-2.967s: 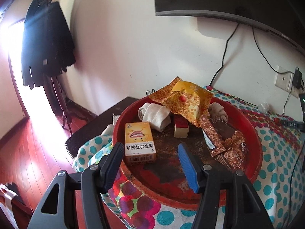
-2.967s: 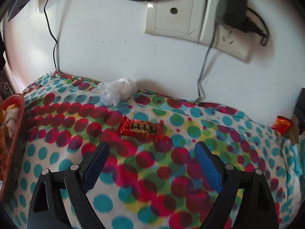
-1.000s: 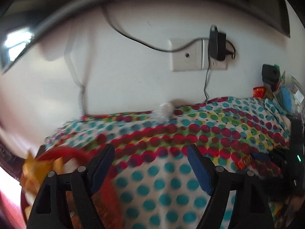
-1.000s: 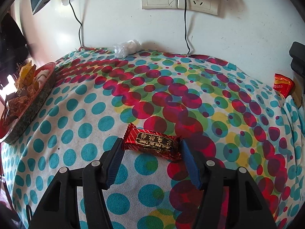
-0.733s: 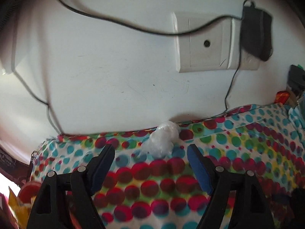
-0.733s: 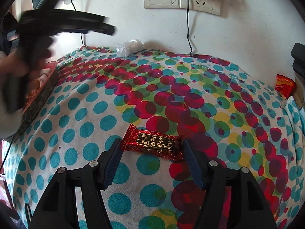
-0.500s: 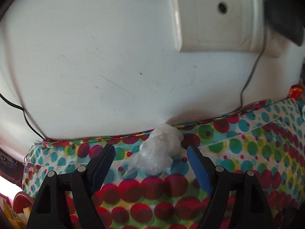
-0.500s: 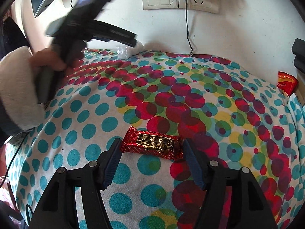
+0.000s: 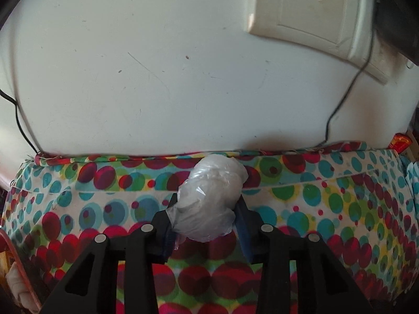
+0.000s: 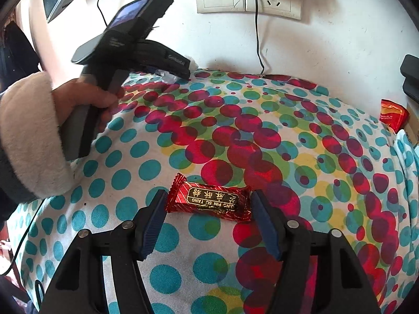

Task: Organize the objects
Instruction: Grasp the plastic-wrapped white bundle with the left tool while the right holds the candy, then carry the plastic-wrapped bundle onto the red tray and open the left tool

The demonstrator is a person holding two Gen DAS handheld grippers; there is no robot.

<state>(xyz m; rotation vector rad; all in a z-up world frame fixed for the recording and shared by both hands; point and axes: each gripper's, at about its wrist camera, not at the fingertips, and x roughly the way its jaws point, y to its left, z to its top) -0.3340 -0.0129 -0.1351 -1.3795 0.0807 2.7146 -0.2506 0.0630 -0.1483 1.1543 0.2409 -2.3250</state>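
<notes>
Lying flat on the polka-dot tablecloth (image 10: 301,141), a red candy bar (image 10: 210,201) runs crosswise between the right gripper (image 10: 208,216) pads, jaws narrowing, not yet touching. Left gripper (image 9: 205,216) jaws are closing on a crumpled clear plastic wad (image 9: 209,201) near the wall (image 9: 157,65), long axis tilted toward it.

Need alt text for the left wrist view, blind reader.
The left hand-held gripper is closing its two blue-padded fingers on a crumpled clear plastic bag lying on a polka-dot tablecloth, close to a white wall. A wall socket plate with a black cable is at upper right.
</notes>
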